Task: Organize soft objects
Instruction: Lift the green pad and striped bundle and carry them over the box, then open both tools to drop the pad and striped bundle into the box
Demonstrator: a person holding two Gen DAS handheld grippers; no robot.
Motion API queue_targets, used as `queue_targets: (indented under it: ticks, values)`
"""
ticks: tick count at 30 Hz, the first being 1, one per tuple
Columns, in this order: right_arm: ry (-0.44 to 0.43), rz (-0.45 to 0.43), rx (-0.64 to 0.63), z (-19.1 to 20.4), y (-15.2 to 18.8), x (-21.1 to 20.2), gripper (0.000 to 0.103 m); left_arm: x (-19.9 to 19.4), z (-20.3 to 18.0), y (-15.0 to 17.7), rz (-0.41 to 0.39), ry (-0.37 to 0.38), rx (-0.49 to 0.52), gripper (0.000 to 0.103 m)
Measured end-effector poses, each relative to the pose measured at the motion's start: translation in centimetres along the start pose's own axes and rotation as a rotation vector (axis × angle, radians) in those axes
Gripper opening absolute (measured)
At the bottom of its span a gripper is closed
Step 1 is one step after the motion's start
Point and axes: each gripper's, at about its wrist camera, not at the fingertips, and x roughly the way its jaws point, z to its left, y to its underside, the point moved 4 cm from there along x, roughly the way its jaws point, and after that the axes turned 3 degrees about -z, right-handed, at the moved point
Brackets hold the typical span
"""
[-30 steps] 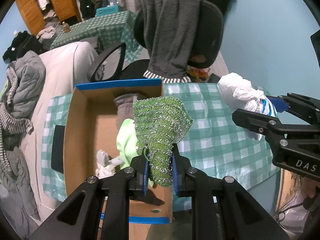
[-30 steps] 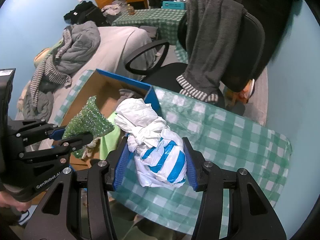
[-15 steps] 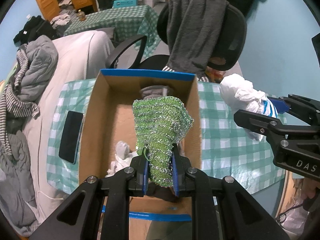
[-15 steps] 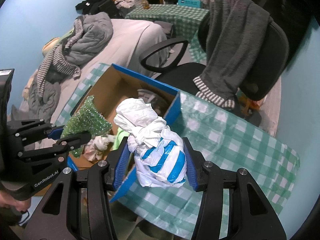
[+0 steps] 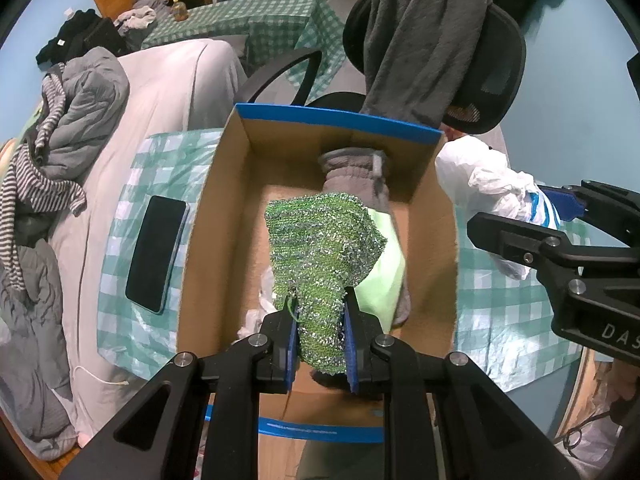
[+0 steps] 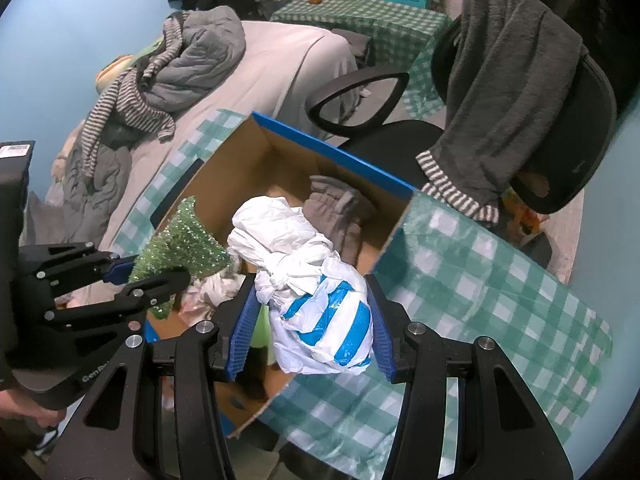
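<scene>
- One cardboard box (image 5: 224, 200) with blue-taped edges, on the green checked tablecloth (image 5: 500, 312).
- Left gripper (image 5: 319, 344) clamps one sparkly green knit scrubber (image 5: 324, 248), held over the box.
- Right gripper (image 6: 312, 328), marked "DAS...", squeezes one crinkly white-and-blue plastic bag (image 6: 320, 300) at the box's right wall.
- One black phone (image 5: 156, 252) lies flat left of the box.

Green scrubber cloth (image 5: 324, 252) — coarse knit, glittery metallic thread. Bag bundle (image 6: 320, 280) — thin crinkled plastic, white with blue stripes, faint sheen. Box (image 5: 224, 216) — matt brown cardboard, glossy blue tape on the rims. Tablecloth (image 6: 480, 280) — smooth checked plastic, slightly shiny. Phone (image 5: 156, 254) — glossy black glass. Chair throw (image 5: 420, 40) — fuzzy grey fleece.
</scene>
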Motion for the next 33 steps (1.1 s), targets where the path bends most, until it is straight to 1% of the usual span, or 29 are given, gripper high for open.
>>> queue_targets:
  ticks: [6,17,24,27,28,31,32,33]
  values:
    - [-0.002,0.016,-0.006,1.0,-0.4,1.3,0.051,0.9,0.9,0.2,0.014,-0.009,0.002,0.019]
    - [-0.006,0.040,0.025,1.6,-1.1,3.1,0.051,2.3,2.2,0.4,0.042,-0.008,-0.007,0.019]
    - [-0.009,0.055,0.042,2.0,-1.4,4.1,0.054,2.9,2.7,0.2,0.059,-0.003,-0.020,0.019]
    - [-0.006,0.059,0.046,2.1,-1.5,4.3,0.055,3.2,3.0,0.3,0.068,0.001,-0.026,0.026]
    - [-0.001,0.058,0.047,2.1,-1.5,4.2,0.058,3.1,3.0,0.3,0.068,-0.001,-0.027,0.028]
    - [0.006,0.054,0.048,2.1,-1.6,4.2,0.059,3.0,3.1,0.3,0.066,-0.004,-0.023,0.028]
    - [0.006,0.054,0.050,2.1,-1.6,4.1,0.059,3.0,3.1,0.3,0.068,-0.006,-0.022,0.031]
    - [0.008,0.054,0.051,2.1,-1.6,4.1,0.060,3.0,3.1,0.3,0.070,-0.009,-0.021,0.036]
